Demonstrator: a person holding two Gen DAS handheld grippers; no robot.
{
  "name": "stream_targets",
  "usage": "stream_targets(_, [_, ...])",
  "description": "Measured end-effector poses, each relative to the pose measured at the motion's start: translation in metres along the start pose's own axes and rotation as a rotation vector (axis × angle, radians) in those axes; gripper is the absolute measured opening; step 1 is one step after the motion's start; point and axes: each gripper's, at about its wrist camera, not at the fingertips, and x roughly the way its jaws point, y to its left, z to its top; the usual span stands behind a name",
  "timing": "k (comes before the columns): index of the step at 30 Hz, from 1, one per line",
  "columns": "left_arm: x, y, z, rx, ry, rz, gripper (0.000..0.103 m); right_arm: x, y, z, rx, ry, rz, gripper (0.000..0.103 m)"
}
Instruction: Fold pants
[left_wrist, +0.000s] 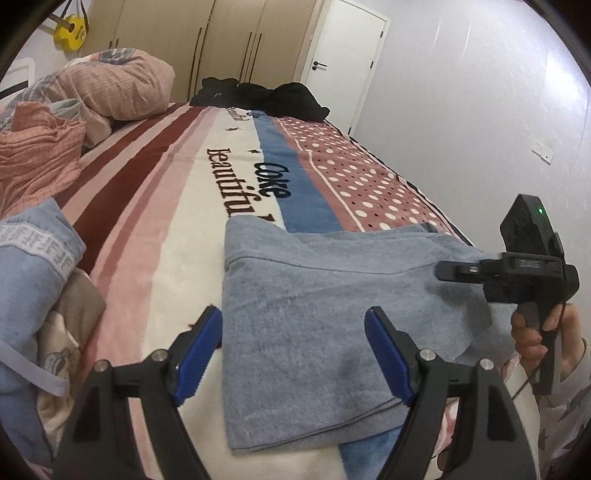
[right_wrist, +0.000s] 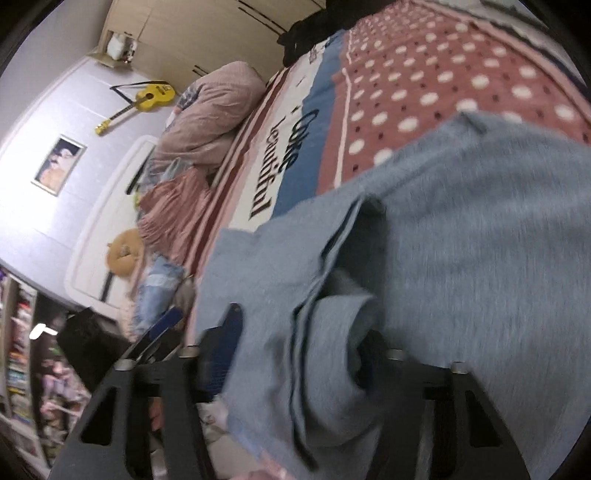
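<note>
1. The grey pants (left_wrist: 314, 314) lie folded flat on the bed (left_wrist: 166, 229).
2. My left tongs (left_wrist: 295, 354) hover wide and empty above them.
3. My right tongs (left_wrist: 448, 269) pinch their far edge.
4. Pulling could drag the layers askew.

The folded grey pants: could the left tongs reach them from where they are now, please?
Probably yes: the left tongs stand open right over the near edge of the grey pants, with nothing between them; the right tongs work the far right side.
</note>
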Motion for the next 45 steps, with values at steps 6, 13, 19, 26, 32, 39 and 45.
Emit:
stream_targets(6, [-0.001, 0.002, 0.001, -0.002, -0.005, 0.005, 0.076, -0.014, 0.018, 0.026, -0.073, -0.139, -0.01, 0.016])
stream_targets(13, [-0.001, 0.0, 0.0, 0.006, 0.001, -0.007, 0.076, -0.033, 0.017, 0.016, -0.142, -0.09, -0.067, 0.023])
stream_targets(19, [0.0, -0.002, -0.001, 0.005, 0.012, -0.014, 0.076, -0.052, -0.023, -0.011, -0.051, -0.042, -0.077, 0.039])
stream_targets(26, [-0.003, -0.01, 0.002, 0.015, 0.011, -0.018, 0.076, -0.057, -0.052, -0.003, 0.086, -0.024, 0.098, 0.046])
stream_targets(32, [-0.002, -0.009, 0.001, 0.016, 0.018, -0.009, 0.077, -0.021, -0.05, 0.019, 0.111, 0.007, 0.139, 0.046])
stream_targets(39, [-0.003, -0.002, 0.001, -0.005, 0.019, 0.007, 0.077, -0.01, -0.013, 0.04, -0.048, -0.131, 0.118, 0.046])
stream_targets(45, [-0.004, -0.001, 0.001, -0.003, 0.014, 0.008, 0.077, -0.022, -0.003, 0.041, -0.126, -0.192, 0.106, 0.046])
